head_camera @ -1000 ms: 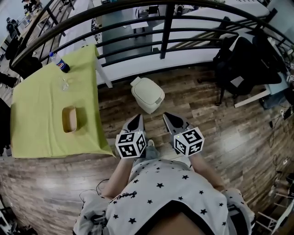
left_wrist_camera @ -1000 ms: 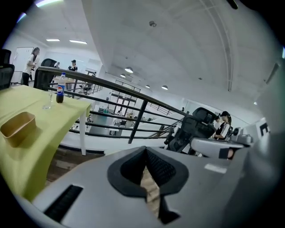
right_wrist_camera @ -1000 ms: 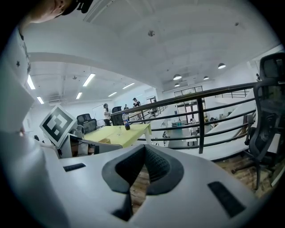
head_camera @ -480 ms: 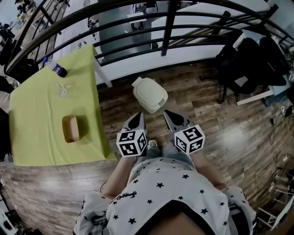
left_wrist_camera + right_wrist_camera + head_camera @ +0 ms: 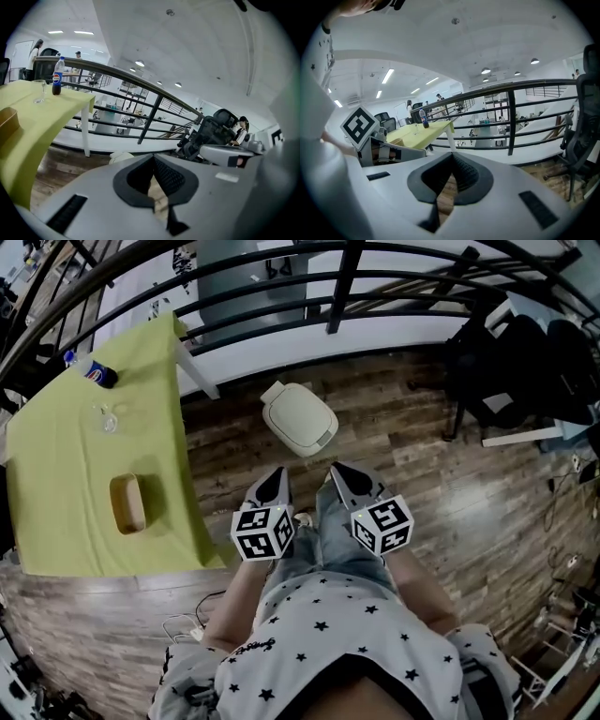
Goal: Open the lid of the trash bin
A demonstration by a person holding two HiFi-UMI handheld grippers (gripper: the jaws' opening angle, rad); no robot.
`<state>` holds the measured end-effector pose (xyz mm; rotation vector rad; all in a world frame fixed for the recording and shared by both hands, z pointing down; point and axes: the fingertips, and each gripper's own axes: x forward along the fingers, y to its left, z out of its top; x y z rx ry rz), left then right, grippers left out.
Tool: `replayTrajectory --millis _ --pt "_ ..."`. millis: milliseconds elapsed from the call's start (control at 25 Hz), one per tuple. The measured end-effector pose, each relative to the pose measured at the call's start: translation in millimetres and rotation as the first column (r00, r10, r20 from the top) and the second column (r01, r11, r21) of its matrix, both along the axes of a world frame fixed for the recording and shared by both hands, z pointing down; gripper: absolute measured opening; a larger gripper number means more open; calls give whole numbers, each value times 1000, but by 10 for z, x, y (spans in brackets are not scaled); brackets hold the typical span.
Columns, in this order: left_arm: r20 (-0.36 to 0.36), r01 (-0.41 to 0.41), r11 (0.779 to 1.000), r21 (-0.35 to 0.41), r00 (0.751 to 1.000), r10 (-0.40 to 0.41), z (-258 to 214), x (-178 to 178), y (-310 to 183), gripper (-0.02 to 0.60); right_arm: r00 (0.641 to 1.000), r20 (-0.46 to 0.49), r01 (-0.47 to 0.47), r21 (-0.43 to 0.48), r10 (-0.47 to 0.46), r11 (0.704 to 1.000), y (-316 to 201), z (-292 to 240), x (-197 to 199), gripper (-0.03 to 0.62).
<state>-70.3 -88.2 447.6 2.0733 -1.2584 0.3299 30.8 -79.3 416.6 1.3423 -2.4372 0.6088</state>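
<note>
Cream-white rounded plastic trash bin (image 5: 300, 418), closed, at 12 o'clock, well apart from left gripper (image 5: 277, 476), right gripper (image 5: 338, 470); both jaw pairs together, empty.

text: none legible | bottle (image 5: 57, 76) label: blue (too small to read)

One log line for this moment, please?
trash bin: lid closed, untouched | left gripper: shut, empty | right gripper: shut, empty | both short of bin

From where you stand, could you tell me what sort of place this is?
Probably an office mezzanine: a black railing borders the wood-plank floor, a black office chair stands beside it, and strip lights line the ceiling.
</note>
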Motion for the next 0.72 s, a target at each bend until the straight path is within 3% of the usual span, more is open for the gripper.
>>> replayTrajectory --millis 720 --pt "51 84 988 -128 996 -78 1128 186 -498 6 999 -51 1 -145 -9 989 -703 1382 450 -6"
